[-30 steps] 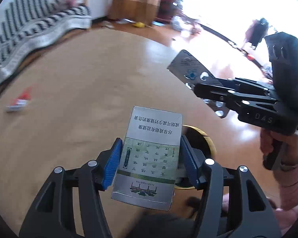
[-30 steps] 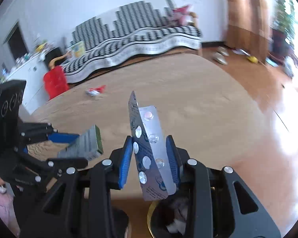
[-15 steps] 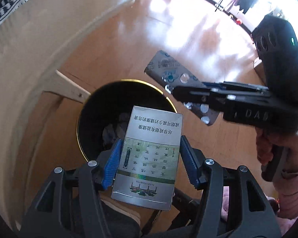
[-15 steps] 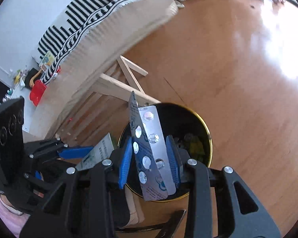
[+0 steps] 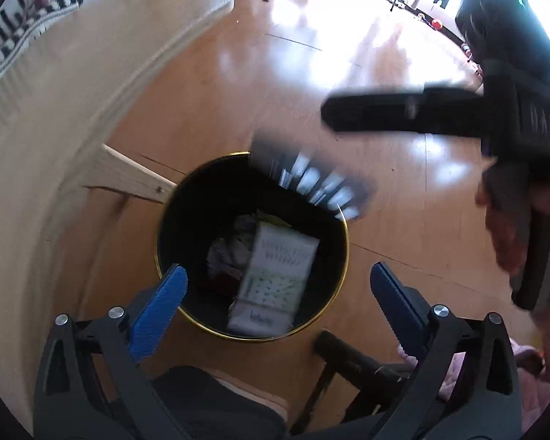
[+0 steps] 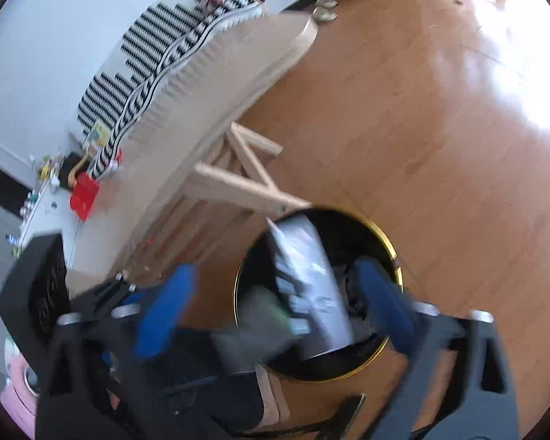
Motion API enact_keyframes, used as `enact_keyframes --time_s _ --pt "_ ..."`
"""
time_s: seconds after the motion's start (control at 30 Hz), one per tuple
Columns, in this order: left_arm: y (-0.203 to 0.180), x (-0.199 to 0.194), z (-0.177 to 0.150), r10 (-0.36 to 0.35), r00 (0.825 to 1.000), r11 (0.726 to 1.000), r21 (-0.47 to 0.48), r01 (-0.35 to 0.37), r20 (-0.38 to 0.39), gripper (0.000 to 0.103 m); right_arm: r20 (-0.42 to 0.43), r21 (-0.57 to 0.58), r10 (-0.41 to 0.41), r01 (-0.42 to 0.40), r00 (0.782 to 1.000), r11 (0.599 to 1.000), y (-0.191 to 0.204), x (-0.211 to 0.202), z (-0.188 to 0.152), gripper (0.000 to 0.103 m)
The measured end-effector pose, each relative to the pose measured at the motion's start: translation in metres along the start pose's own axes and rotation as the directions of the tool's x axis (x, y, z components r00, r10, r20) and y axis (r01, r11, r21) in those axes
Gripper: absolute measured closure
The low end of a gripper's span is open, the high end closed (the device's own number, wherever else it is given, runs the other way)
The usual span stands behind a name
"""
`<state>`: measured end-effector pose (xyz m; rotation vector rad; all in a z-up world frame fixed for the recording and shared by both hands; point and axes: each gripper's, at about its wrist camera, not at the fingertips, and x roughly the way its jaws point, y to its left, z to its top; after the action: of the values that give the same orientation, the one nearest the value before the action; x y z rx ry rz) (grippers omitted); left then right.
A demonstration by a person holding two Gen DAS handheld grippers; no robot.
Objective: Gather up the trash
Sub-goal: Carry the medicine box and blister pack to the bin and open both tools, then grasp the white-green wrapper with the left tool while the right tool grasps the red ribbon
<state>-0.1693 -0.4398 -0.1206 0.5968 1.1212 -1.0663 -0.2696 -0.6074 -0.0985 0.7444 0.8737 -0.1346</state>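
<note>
both hand-held grippers opening; box (image 5: 275, 282) dropped into bin (image 5: 187, 205).

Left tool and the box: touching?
Apart. The left wrist view shows the left tool with its jaws opening and both blue pads clear of the box, which lies in the bin.

Below me the glossy wooden floor (image 6: 440, 139) catches bright window glare. A pale wooden counter (image 5: 73, 84) on slanted legs (image 6: 253, 168) juts in beside me. Behind it I see a black-and-white patterned sofa (image 6: 157, 51) against a plain white wall (image 6: 73, 18), with a red container (image 6: 84, 196) nearby.
</note>
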Motion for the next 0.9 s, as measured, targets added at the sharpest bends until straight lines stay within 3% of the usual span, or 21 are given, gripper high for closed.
enact_keyframes --time_s 0.1,0.2,0.27,0.37,0.47,0.57,0.6,0.8,0.9 --pt "0.008 -0.020 0.000 0.027 0.998 1.000 -0.016 -0.026 0.052 0.006 0.064 -0.016 -0.141 0.142 0.988 0.990 0.006 -0.010 0.005 0.007" --pt "0.029 -0.054 0.000 0.102 0.984 0.992 -0.083 -0.090 0.144 0.006 0.172 -0.033 -0.353 0.363 0.920 0.931 0.016 -0.012 0.005 0.007" --pt "0.052 -0.078 -0.007 0.159 0.968 0.978 -0.163 -0.128 0.195 0.006 0.231 -0.044 -0.414 0.434 0.880 0.900 0.024 -0.010 0.004 0.007" --pt "0.092 -0.104 -0.021 0.248 0.943 0.945 -0.271 -0.184 0.223 0.006 0.303 -0.121 -0.437 0.489 0.847 0.864 0.047 -0.001 0.004 0.007" --pt "0.136 -0.126 -0.043 0.357 0.907 0.883 -0.398 -0.250 0.222 0.006 0.328 -0.258 -0.438 0.525 0.837 0.811 0.086 0.019 0.007 0.007" --pt "0.182 -0.143 -0.068 0.415 0.886 0.809 -0.531 -0.253 0.209 0.006 0.339 -0.323 -0.381 0.487 0.860 0.812 0.123 0.034 0.016 0.007" --pt "0.204 -0.148 -0.076 0.436 0.878 0.770 -0.587 -0.251 0.196 0.006 0.347 -0.336 -0.355 0.469 0.868 0.817 0.134 0.038 0.018 0.007" --pt "0.309 -0.165 -0.076 0.475 0.868 0.600 -0.775 -0.196 0.148 0.006 0.351 -0.407 -0.273 0.409 0.896 0.817 0.188 0.067 0.037 0.007" --pt "0.359 -0.161 -0.055 0.499 0.857 0.560 -0.802 -0.209 0.126 0.006 0.345 -0.448 -0.261 0.403 0.901 0.798 0.207 0.087 0.041 0.007"
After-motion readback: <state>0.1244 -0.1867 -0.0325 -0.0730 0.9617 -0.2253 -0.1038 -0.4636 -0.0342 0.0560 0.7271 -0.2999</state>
